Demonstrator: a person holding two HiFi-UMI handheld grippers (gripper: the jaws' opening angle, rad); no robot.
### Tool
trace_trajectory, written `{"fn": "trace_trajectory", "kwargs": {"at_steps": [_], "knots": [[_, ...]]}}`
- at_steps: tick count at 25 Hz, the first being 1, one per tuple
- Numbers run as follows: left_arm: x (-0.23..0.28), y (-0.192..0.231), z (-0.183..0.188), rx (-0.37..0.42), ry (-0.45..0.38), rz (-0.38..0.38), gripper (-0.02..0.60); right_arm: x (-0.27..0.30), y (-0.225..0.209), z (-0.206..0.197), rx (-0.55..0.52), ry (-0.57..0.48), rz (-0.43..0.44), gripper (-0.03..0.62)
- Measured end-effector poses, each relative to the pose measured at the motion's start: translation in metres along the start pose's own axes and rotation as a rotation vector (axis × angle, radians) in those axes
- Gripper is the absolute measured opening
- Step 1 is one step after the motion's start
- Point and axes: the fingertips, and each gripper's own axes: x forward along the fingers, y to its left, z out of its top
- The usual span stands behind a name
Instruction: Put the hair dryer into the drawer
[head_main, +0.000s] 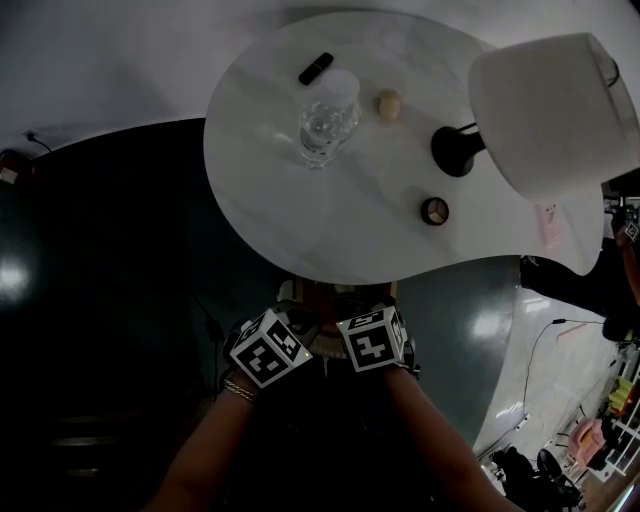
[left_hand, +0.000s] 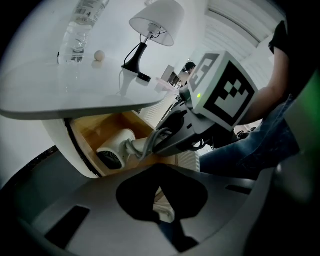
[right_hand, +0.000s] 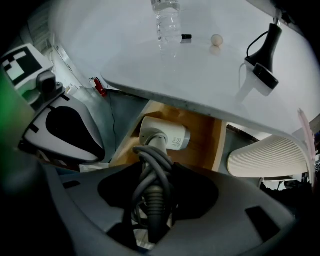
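So the biggest thing here is the round white table (head_main: 350, 235), sitting just ahead of both tongs. Only the head view shows its whole top. Next is the lamp (head_main: 548, 108) with a white shade and black base, ahead and off to the right of the tongs. Under the table edge, right in front of the jaws, there's an open wooden drawer (right_hand: 206, 136). From the head view you barely catch it, but both gripper views look straight into it. The white hair dryer (right_hand: 168, 134) has its head inside that drawer, and I can't tell if it's touching the bottom. The right gripper (right_hand: 152, 176) is clamped on the dryer's handle, which has the grey cord wound round it. The left gripper view shows that grip from the side, which the right gripper view can't. The left gripper (left_hand: 161, 172) sits just left of the right one, jaws pressed together with nothing in them, only a scrap of white showing past them. Farther ahead on the table stands a clear water bottle (head_main: 326, 120). Only the head view properly shows the small stuff: a little round tin (head_main: 434, 210), a beige ball (head_main: 388, 103) and a small black stick-shaped thing (head_main: 316, 67).
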Motion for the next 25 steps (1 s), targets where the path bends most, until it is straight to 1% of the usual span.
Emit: {"fn": "trace_trajectory", "kwargs": {"at_steps": [5,15,17,20,25], "knots": [[0.006,0.006,-0.003,-0.004,0.011,0.002,0.008,0.007,0.0,0.002,0.006,0.005,-0.015,0.21],[0.017,0.014,-0.008,0.021,0.061,-0.004,0.008,0.018,0.001,0.004,0.015,0.039,-0.027,0.212],[0.02,0.014,-0.009,0.017,0.069,-0.008,0.008,0.02,0.001,0.005,0.019,0.043,-0.028,0.212],[0.023,0.017,-0.011,0.009,0.079,-0.009,0.008,0.025,-0.001,0.008,-0.004,0.04,-0.047,0.211],[0.022,0.02,-0.008,-0.027,0.068,-0.018,0.008,0.028,-0.004,0.011,-0.032,0.032,-0.072,0.21]]}}
